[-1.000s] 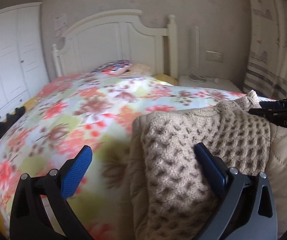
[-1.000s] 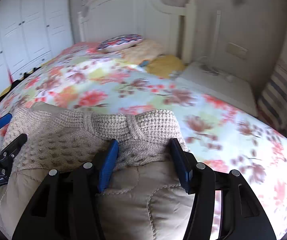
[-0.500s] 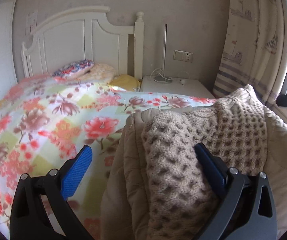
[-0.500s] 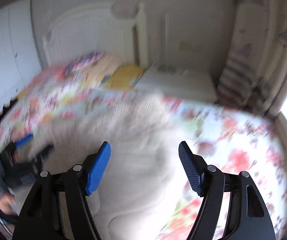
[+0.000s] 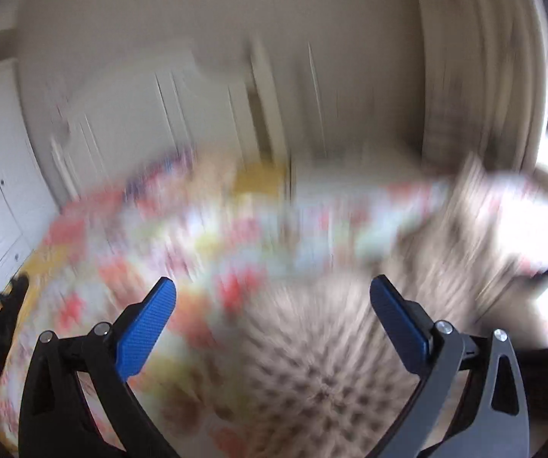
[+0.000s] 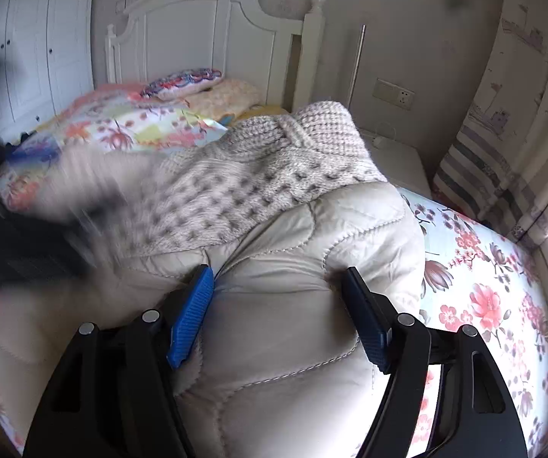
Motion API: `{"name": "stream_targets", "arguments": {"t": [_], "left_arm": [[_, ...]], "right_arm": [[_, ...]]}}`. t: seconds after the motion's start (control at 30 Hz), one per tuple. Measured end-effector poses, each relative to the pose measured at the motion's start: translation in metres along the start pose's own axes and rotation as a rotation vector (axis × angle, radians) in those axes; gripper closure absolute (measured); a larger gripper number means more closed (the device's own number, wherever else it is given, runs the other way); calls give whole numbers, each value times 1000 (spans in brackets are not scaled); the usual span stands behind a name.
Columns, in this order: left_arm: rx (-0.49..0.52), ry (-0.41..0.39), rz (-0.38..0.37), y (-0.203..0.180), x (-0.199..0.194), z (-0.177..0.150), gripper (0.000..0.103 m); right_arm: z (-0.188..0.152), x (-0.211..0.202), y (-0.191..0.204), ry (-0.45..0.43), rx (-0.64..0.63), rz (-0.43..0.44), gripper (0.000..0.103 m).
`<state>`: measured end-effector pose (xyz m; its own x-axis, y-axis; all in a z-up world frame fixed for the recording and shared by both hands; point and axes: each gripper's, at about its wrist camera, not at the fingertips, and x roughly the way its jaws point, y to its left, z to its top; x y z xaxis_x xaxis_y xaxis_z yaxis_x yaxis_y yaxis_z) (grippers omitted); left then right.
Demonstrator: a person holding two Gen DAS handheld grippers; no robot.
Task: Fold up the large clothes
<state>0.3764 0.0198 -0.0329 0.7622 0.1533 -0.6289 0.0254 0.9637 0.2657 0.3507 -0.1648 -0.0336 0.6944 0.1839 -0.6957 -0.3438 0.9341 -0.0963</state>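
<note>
A beige quilted jacket (image 6: pixel 304 267) with a knitted collar and lining (image 6: pixel 258 168) lies bunched on the floral bedspread (image 6: pixel 479 282). My right gripper (image 6: pixel 277 313) has its jaws around a fold of the quilted fabric, partly closed on it. In the left wrist view everything is motion-blurred: my left gripper (image 5: pixel 274 324) is open with the blurred knit (image 5: pixel 312 374) between and below its blue pads. The left gripper shows as a dark blur at the left of the right wrist view (image 6: pixel 26 236).
A white headboard (image 6: pixel 212 34) and pillows (image 6: pixel 182 82) stand at the far end of the bed. White wardrobe doors (image 6: pixel 37 38) are to the left, a nightstand (image 6: pixel 399 156) and a striped curtain (image 6: pixel 502 145) to the right.
The right gripper moved forward and closed its jaws onto the quilted fabric. The left gripper swung quickly, blurring its view; the jacket has lifted and bunched higher.
</note>
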Motion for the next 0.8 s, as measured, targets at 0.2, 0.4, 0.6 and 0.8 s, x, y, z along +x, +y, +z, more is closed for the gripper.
{"name": "stream_targets", "arguments": {"t": [0.2, 0.4, 0.6, 0.8], "left_arm": [[-21, -33, -54, 10, 10, -14, 2], [-15, -41, -59, 15, 20, -17, 2], [26, -90, 36, 21, -24, -18, 2], [35, -174, 79, 28, -104, -38, 2]], "right_arm": [[-18, -93, 9, -154, 52, -10, 28], [-78, -50, 32, -138, 103, 31, 10], [-53, -80, 20, -88, 142, 67, 8], [-77, -160, 21, -238, 225, 89, 4]]}}
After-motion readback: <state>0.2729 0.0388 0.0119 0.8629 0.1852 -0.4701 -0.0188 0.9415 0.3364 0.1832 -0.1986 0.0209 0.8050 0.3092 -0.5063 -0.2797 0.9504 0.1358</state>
